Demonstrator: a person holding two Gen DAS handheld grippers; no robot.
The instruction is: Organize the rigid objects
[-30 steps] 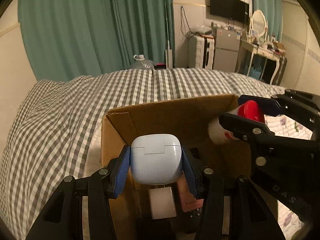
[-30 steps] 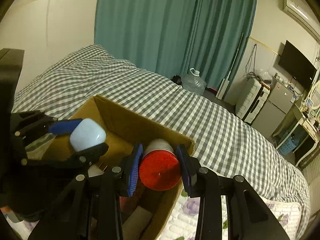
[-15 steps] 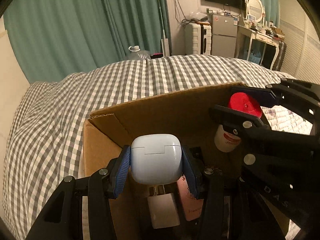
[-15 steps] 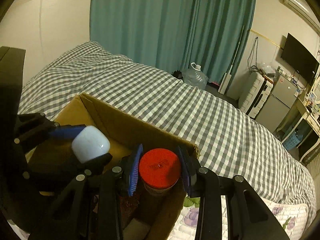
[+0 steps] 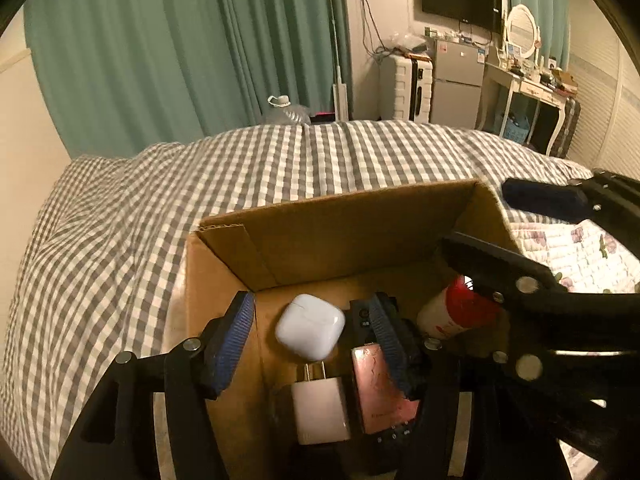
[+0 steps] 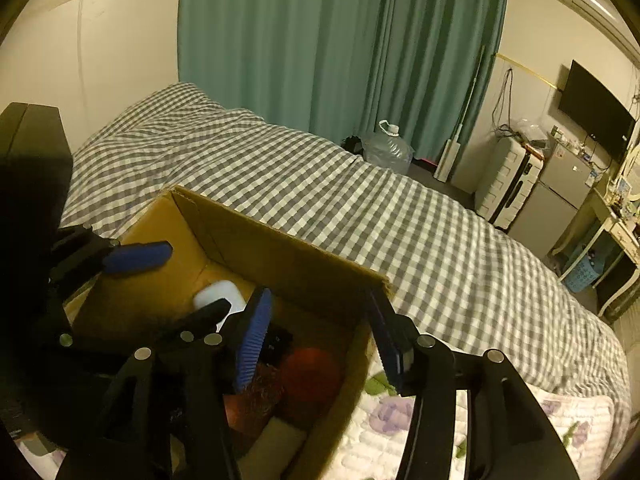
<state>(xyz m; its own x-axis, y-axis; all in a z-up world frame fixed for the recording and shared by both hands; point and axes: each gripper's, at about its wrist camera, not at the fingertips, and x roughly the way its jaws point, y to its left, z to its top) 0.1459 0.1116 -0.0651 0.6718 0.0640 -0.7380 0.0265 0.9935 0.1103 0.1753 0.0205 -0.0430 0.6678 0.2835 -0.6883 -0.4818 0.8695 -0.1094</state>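
An open cardboard box point(image 5: 352, 224) sits on the checked bed. My left gripper point(image 5: 310, 340) is open over the box, and the white earbud case point(image 5: 310, 326) lies loose on the box floor between its fingers. My right gripper point(image 6: 316, 336) is open over the box's right side. The red-capped white bottle point(image 5: 456, 314) lies on its side in the box, free of the jaws; it also shows in the right wrist view point(image 6: 310, 372). The earbud case shows in the right wrist view point(image 6: 218, 298) too.
Inside the box lie a white plug charger point(image 5: 320, 408), a pink flat item point(image 5: 380, 388) and a dark remote-like piece point(image 6: 276, 342). A floral quilt point(image 5: 580, 256) lies right of the box. The checked bedspread point(image 6: 360, 208) stretches beyond it.
Both grippers opened. The earbud case dropped from the left jaws to the box floor, and the red-capped bottle dropped from the right jaws and lies on its side.
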